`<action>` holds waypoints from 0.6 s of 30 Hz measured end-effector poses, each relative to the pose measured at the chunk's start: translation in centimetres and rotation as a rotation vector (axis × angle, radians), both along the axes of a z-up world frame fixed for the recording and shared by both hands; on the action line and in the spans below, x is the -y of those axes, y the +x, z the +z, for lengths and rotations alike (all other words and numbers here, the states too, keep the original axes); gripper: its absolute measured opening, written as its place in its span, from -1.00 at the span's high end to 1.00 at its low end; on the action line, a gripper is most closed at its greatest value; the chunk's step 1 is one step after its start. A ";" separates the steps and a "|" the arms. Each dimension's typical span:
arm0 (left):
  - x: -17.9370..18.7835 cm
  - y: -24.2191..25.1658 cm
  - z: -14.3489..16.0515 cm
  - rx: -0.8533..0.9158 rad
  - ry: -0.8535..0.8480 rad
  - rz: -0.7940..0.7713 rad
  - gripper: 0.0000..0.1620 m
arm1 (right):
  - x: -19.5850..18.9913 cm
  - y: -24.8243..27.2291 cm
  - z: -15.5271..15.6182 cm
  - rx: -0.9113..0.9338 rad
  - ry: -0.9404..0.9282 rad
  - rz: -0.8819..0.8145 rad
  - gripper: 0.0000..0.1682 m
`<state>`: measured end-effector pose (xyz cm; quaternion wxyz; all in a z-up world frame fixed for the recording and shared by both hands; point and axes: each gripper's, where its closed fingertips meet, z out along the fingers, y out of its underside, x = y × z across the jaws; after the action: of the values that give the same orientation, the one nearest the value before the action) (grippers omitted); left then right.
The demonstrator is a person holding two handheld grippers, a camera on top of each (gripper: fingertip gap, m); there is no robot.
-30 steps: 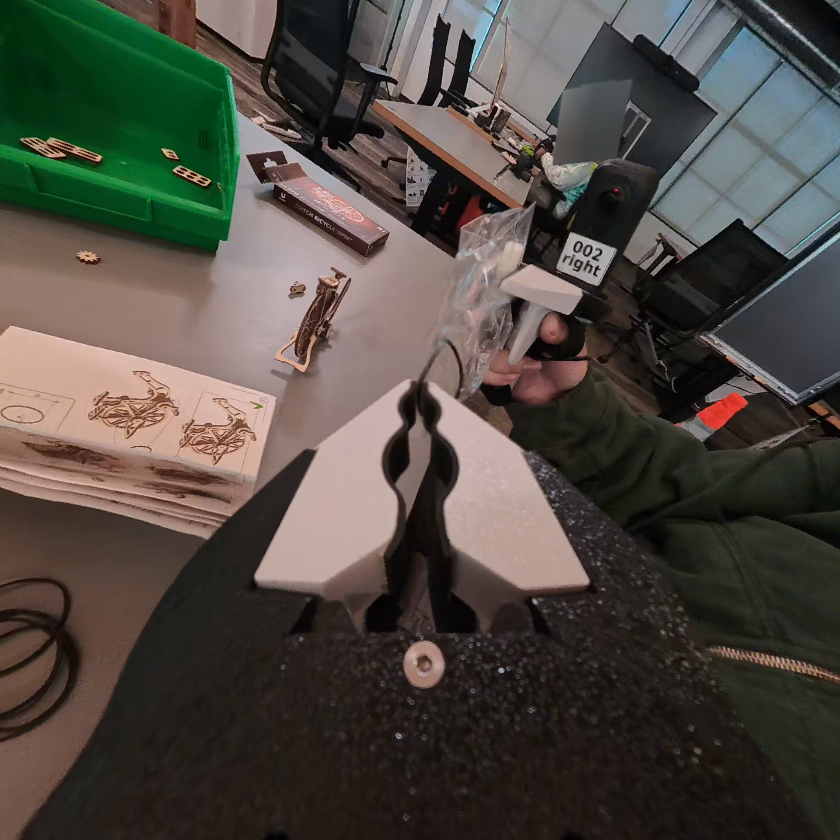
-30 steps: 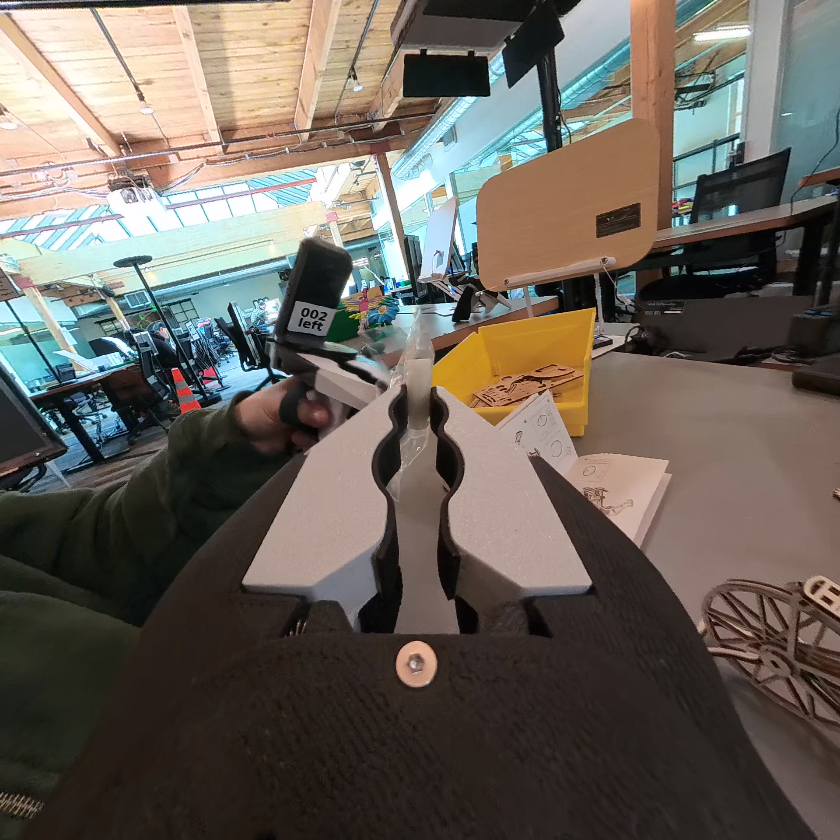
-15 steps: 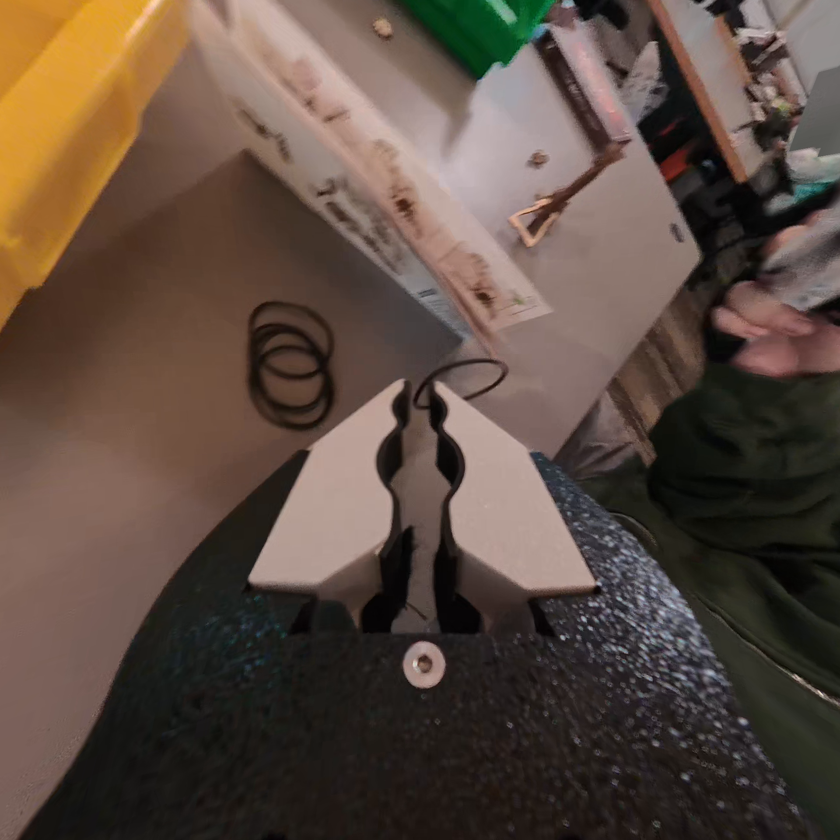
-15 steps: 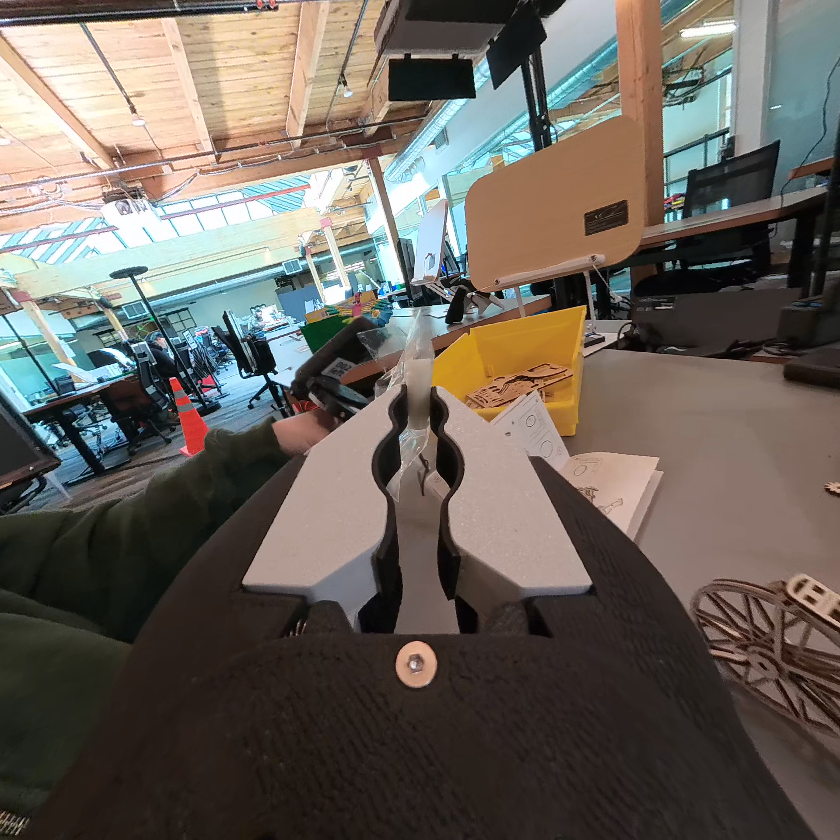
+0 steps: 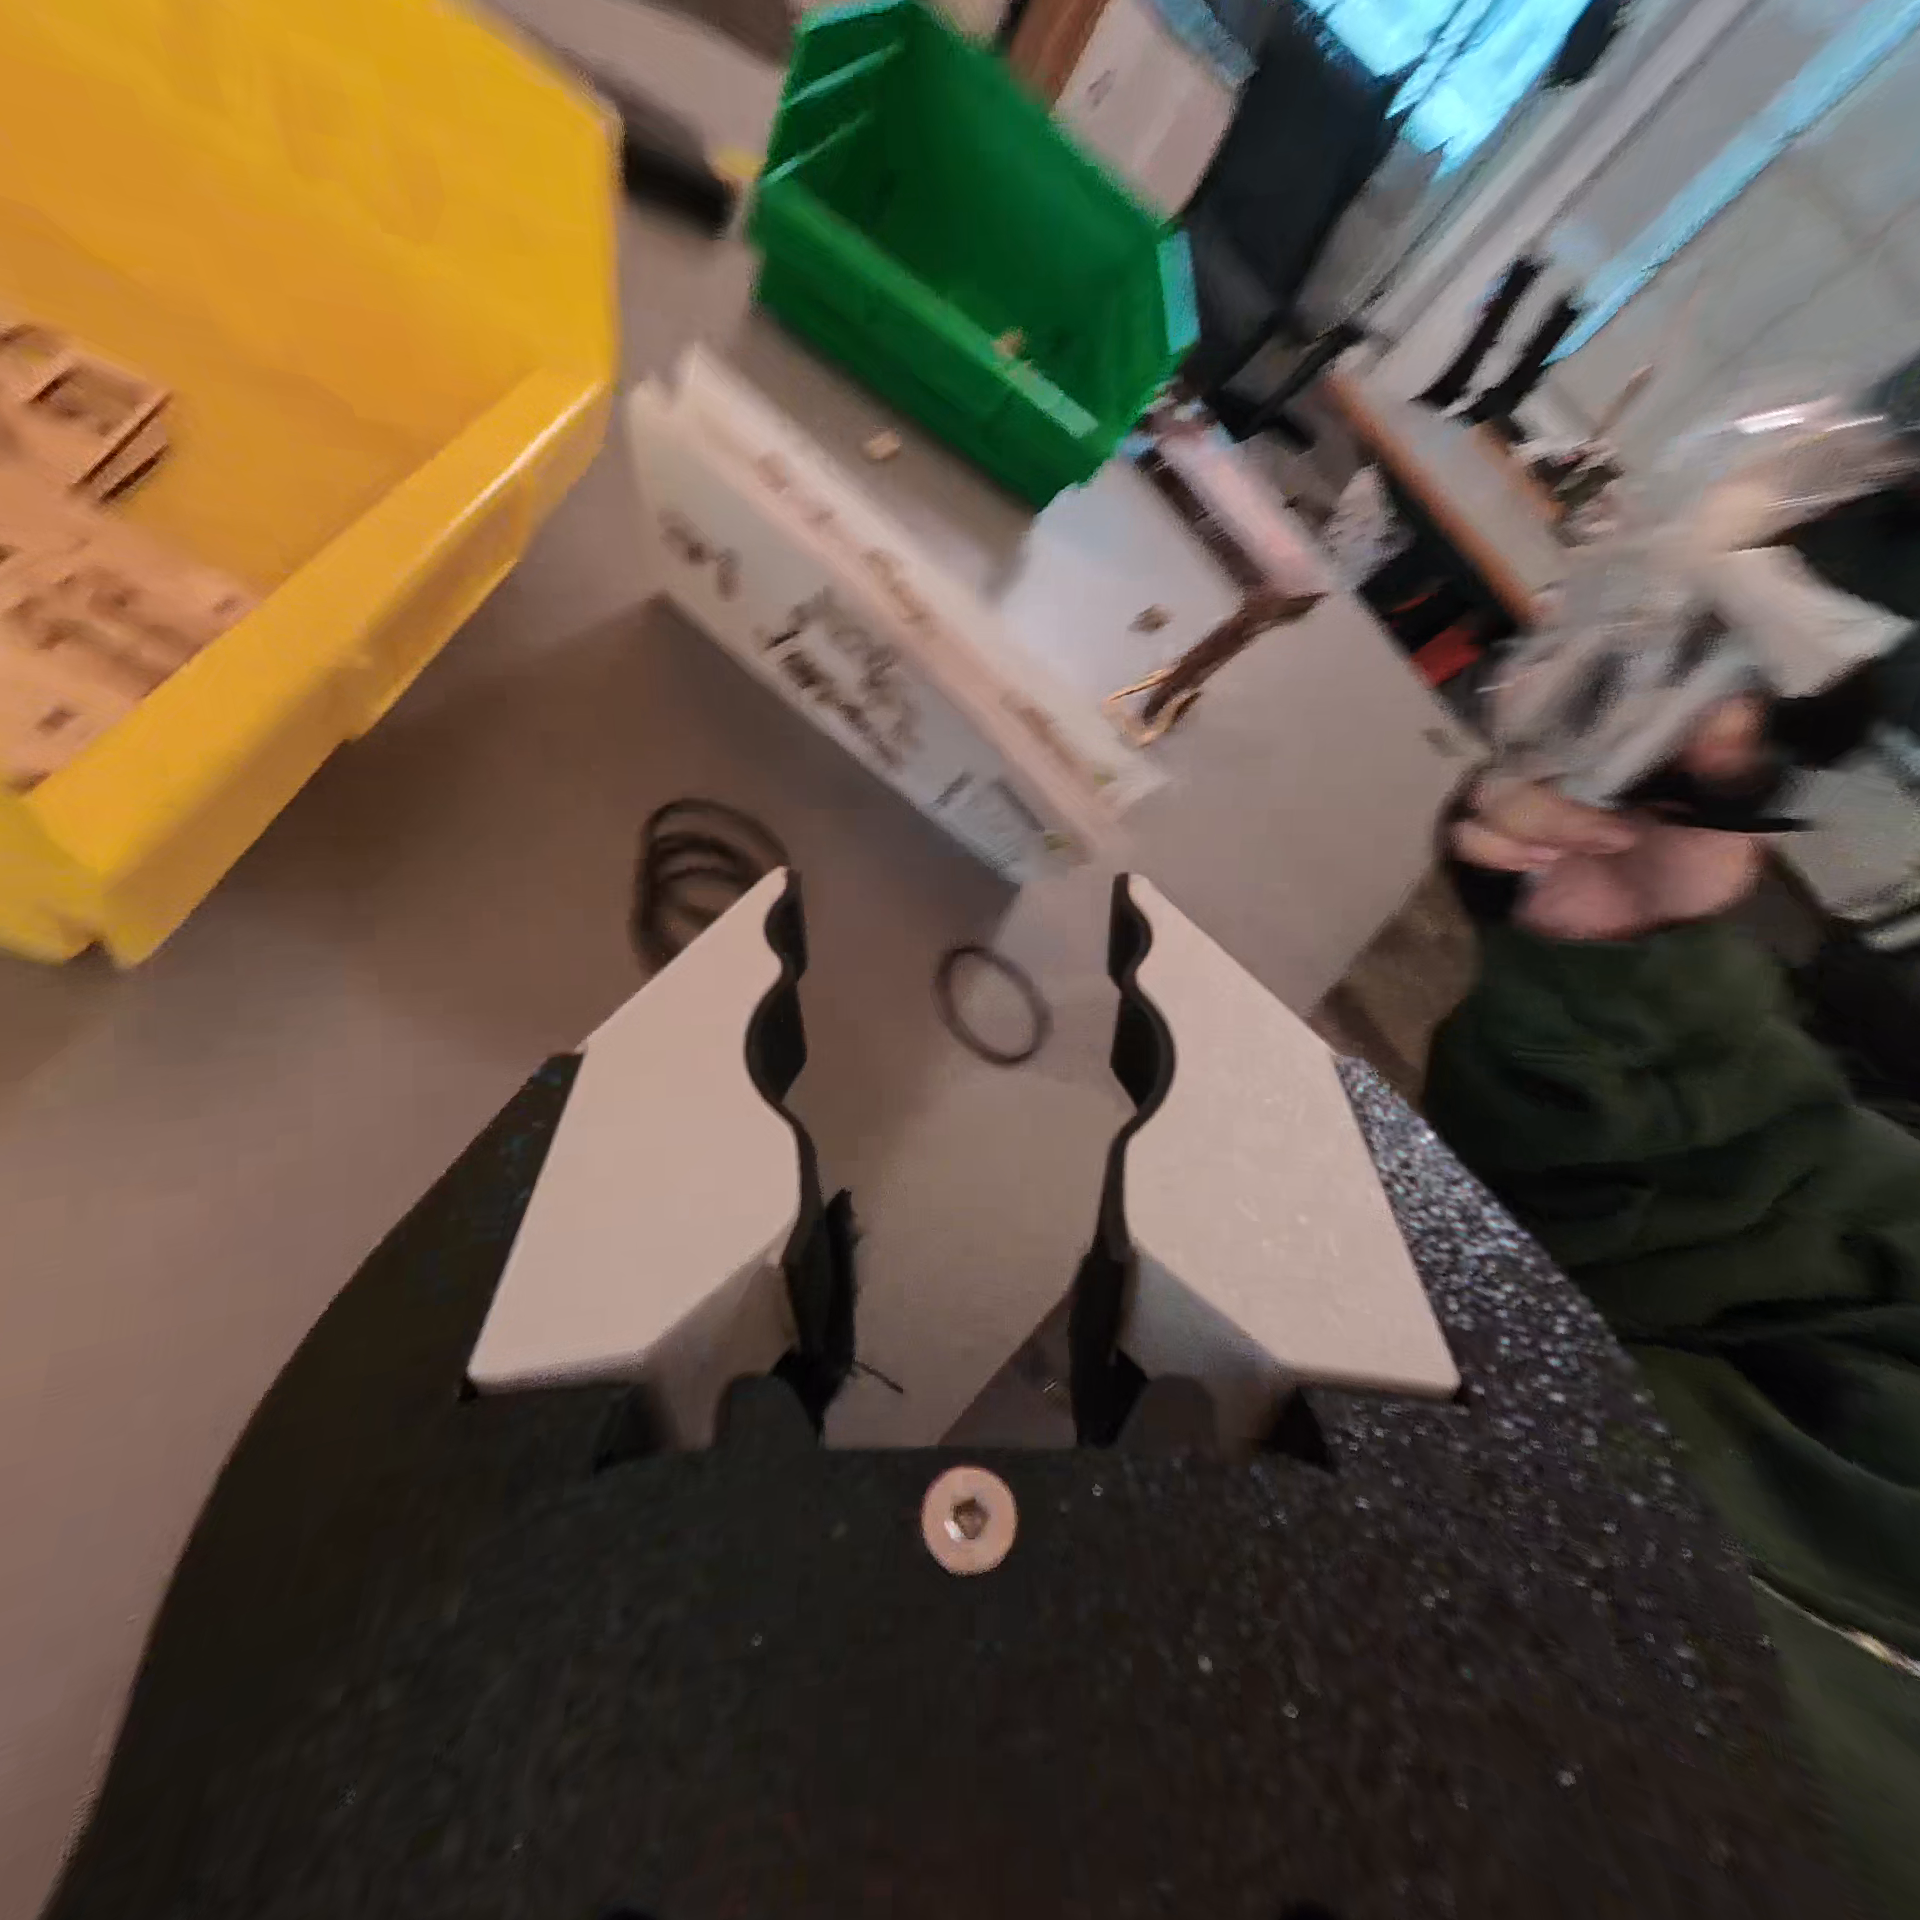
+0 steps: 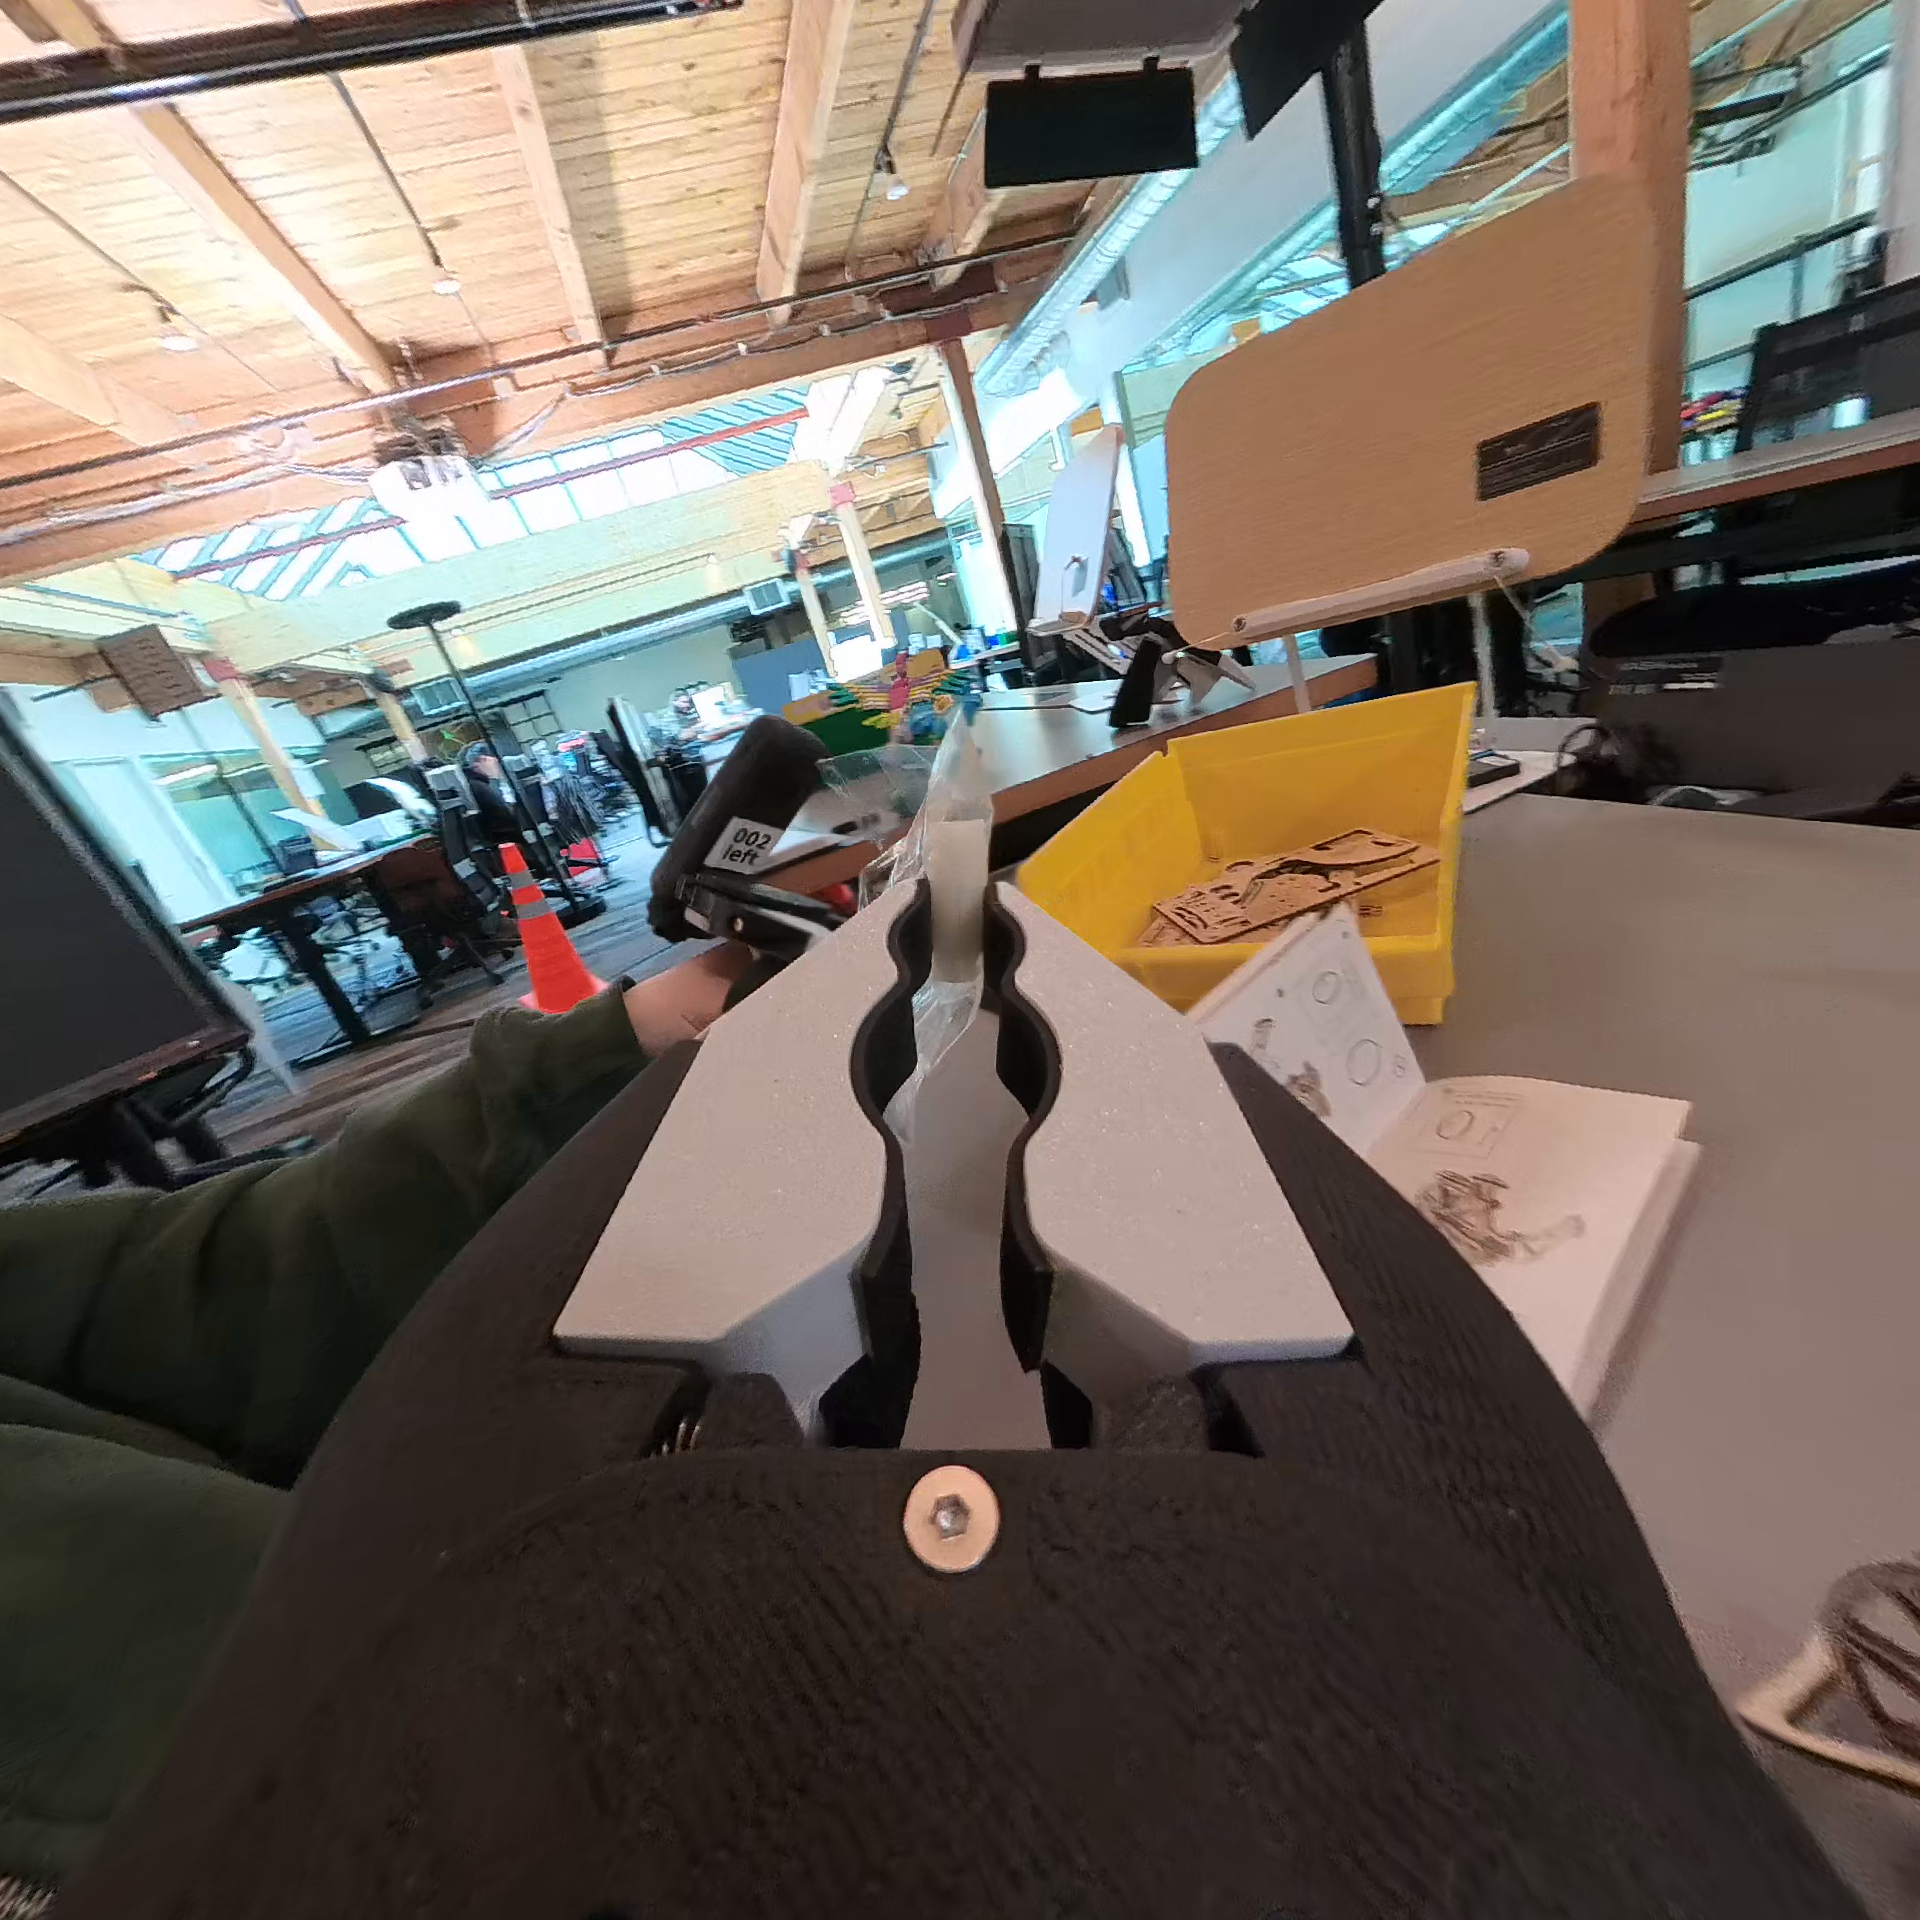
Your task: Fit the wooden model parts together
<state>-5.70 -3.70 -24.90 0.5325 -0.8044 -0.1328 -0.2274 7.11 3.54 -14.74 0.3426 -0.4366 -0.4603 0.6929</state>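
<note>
My left gripper [image 5: 951,904] is open and empty above the grey table. A single black rubber ring [image 5: 989,1003] lies on the table between its fingertips. A pile of several black rings [image 5: 691,868] lies just left of it. My right gripper [image 6: 956,920] is shut on a clear plastic bag [image 6: 940,831] and holds it up in the air. The partly built wooden wheel model [image 5: 1205,660] stands farther off, blurred; its edge shows in the right wrist view [image 6: 1860,1673]. The left gripper also shows in the right wrist view [image 6: 748,852].
A yellow bin [image 5: 312,436] with wooden part sheets [image 6: 1299,883] sits at the left. A green bin [image 5: 956,249] stands behind. An open instruction booklet [image 5: 862,644] lies between them; it also shows in the right wrist view [image 6: 1496,1174]. A person's green sleeve [image 5: 1662,1143] is at the right. There is about 20 cm between the tips of the two grippers. The partly built wooden wheel model [image 5: 1205,660] is about 20 cm from my right fingertips and 30 cm from my left.
My left gripper swung down to the table, opened and let go of the black ring, which now lies on the table. My right gripper keeps holding the bag, nearly still.
</note>
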 end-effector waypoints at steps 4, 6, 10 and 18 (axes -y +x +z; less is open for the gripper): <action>1.0 5.3 6.5 0.147 0.286 -0.207 0.15 | 3.2 -0.8 0.3 -0.022 0.017 0.148 0.92; 1.7 7.6 7.7 0.183 0.318 -0.289 0.09 | 4.8 -1.2 0.4 -0.029 0.028 0.211 0.92; 2.8 10.4 7.5 0.133 0.289 -0.367 0.22 | 7.3 -1.9 0.2 -0.027 0.062 0.314 0.92; 5.5 10.5 7.9 -0.025 0.362 -0.315 1.00 | 9.9 -3.4 0.4 -0.055 0.068 0.393 0.81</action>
<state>4.79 -9.23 -16.96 0.6275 -0.7094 0.0438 -0.3179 3.67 -6.35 -14.31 0.2279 -0.3073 -0.5502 0.7423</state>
